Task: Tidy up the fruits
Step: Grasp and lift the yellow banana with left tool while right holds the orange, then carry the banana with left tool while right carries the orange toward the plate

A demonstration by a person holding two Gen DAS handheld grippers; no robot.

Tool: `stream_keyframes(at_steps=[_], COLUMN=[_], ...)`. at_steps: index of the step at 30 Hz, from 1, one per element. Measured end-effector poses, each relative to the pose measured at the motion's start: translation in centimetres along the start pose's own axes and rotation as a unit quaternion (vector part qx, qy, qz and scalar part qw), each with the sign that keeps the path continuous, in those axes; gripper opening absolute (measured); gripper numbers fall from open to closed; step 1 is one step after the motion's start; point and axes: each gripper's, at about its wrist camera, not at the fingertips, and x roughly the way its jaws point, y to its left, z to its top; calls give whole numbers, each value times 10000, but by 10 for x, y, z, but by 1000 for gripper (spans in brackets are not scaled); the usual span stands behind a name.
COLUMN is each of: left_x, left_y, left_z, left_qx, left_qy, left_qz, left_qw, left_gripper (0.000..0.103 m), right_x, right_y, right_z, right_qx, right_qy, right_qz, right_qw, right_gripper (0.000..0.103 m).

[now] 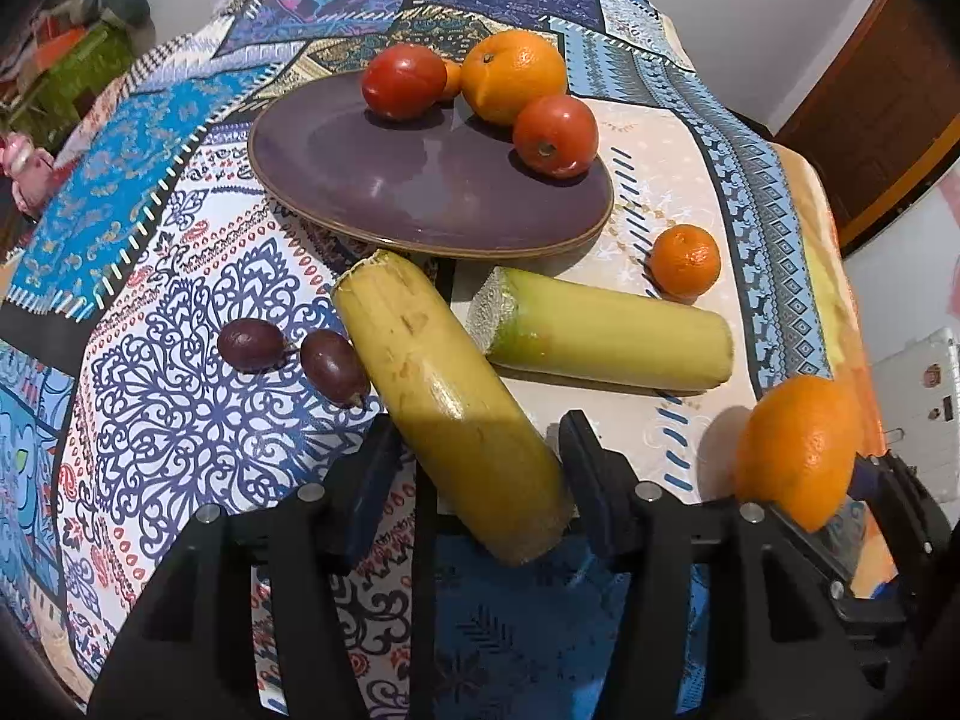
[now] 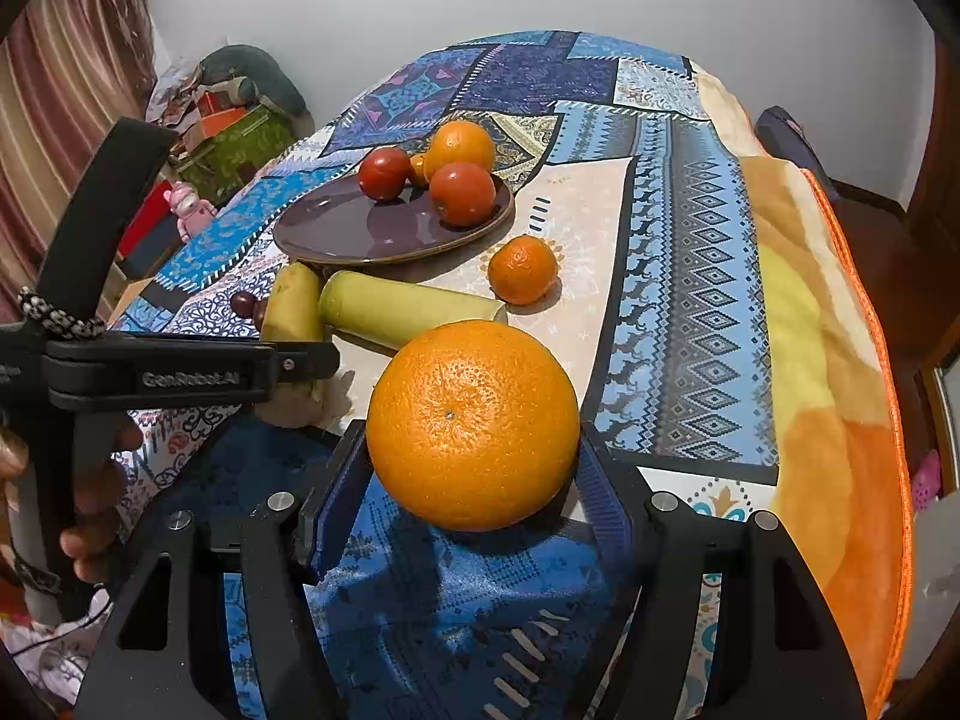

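Right claw [image 2: 474,468] pinches a large orange [image 2: 473,423] above the desk's near edge, left claw [image 1: 477,462] straddles a banana [image 1: 447,396], spread; a smooth round orange could slip and roll off.

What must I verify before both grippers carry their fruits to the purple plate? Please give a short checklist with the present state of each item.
1. Right gripper has the large orange between its fingers: ok, both pads touch its sides.
2. Left gripper grips the near banana piece: cannot tell, the piece lies between the fingers with a gap visible on the left side.
3. Free room on the purple plate: ok, its near half is bare; two tomatoes and an orange sit at the far side.
4. Path to the plate: not ok, the second banana piece lies across it.
5. Two dark grapes beside the banana: not ok, one touches it and may roll.
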Motion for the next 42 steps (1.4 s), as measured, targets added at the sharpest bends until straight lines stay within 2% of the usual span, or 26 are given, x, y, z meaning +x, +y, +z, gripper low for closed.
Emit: stream_keyframes(at_steps=[5,9,15,21,27,32,37,42], left_x=[-11,-32,-45,-33,-15,-12,-24,-47], left_y=[8,19,34,22,13,8,12,29], left_z=[-10,-31,-45,-34,-20,-22,-25,-20], left_qx=[155,618,955,1171,1290,1423,1496,1299], left_qy=[47,16,156,245,138,-78,-218,-452], left_qz=[-236,-163,-328,-332,-288,-212,-171,-266], left_qw=[9996,9980,9948,9923,9911,9896,9884,9901], left_gripper=[46,36,36,36,36,37,36,36], right_x=[-3,-5,-7,-2,1,5,3,3], right_y=[2,3,9,17,20,21,24,31], right_z=[0,0,1,1,3,5,9,18], right_qx=[-13,-19,-45,-93,-112,-107,-127,-193], right_qy=[-22,-52,-62,13,61,95,54,-34], right_qz=[14,3,20,16,-23,-55,-54,-59], right_qw=[10000,10000,10000,10000,9999,9999,9999,9998], right_gripper=[63,63,63,63,63,63,63,63])
